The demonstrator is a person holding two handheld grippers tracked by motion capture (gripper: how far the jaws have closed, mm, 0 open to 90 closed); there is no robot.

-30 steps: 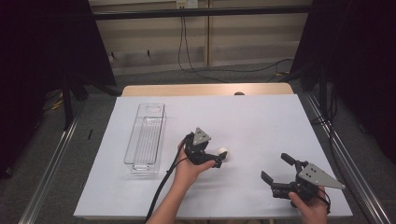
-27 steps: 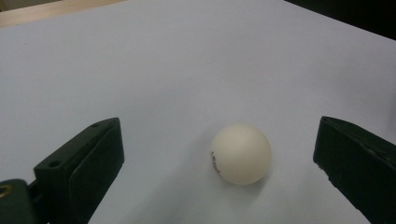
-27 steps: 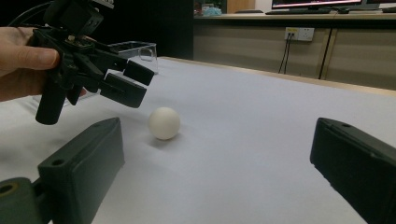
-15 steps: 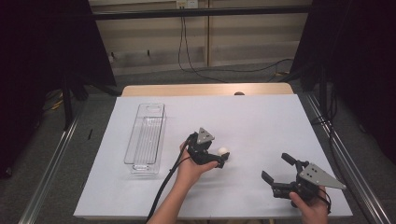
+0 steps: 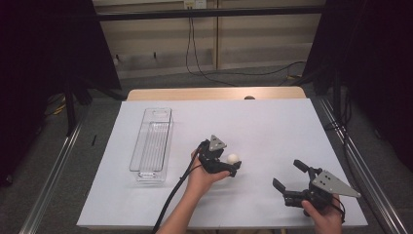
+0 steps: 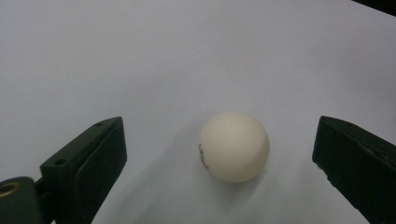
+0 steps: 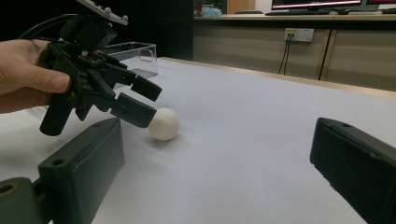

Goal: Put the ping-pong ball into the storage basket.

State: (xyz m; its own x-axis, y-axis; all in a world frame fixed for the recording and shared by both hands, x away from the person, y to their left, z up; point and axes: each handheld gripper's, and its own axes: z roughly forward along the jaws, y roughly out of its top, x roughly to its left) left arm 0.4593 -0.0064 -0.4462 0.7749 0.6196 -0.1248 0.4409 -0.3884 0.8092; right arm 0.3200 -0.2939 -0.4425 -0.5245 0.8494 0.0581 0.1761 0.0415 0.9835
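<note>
A clear plastic bin [image 5: 152, 144], long and narrow, lies empty near the left edge of the white table [image 5: 272, 122], well apart from the action at centre. There, the left gripper [image 5: 233, 166] closes in on a small cream-white ball [image 5: 234, 158] that rests on the bare tabletop, just beside the gripper's black tips. In the left gripper view the ball [image 6: 234, 146] sits between the two jaws, which stand spread wide on either side and touch nothing; it lies somewhat nearer the right-hand jaw. The right gripper view catches the same scene from low across the table: the left gripper [image 7: 144, 100], held by a hand [image 7: 25, 79], angles down with its tips at the ball [image 7: 164, 124], the bin [image 7: 133, 55] behind it.

The ball is smooth, matte and round, with a faint dark printed mark low on one side. It looks like a table-tennis ball, so it is probably very light, hollow and stiff-shelled, slick enough to squirt out of a lopsided pinch and free to roll at the slightest nudge. The safest hold would be across its widest part, jaws level and centred, with gentle pressure only; a hard squeeze could dent the thin shell.

At far right, the right gripper [image 5: 288, 181] waits near the table's front edge, well apart from the ball, its jaws likewise spread open and empty.
</note>
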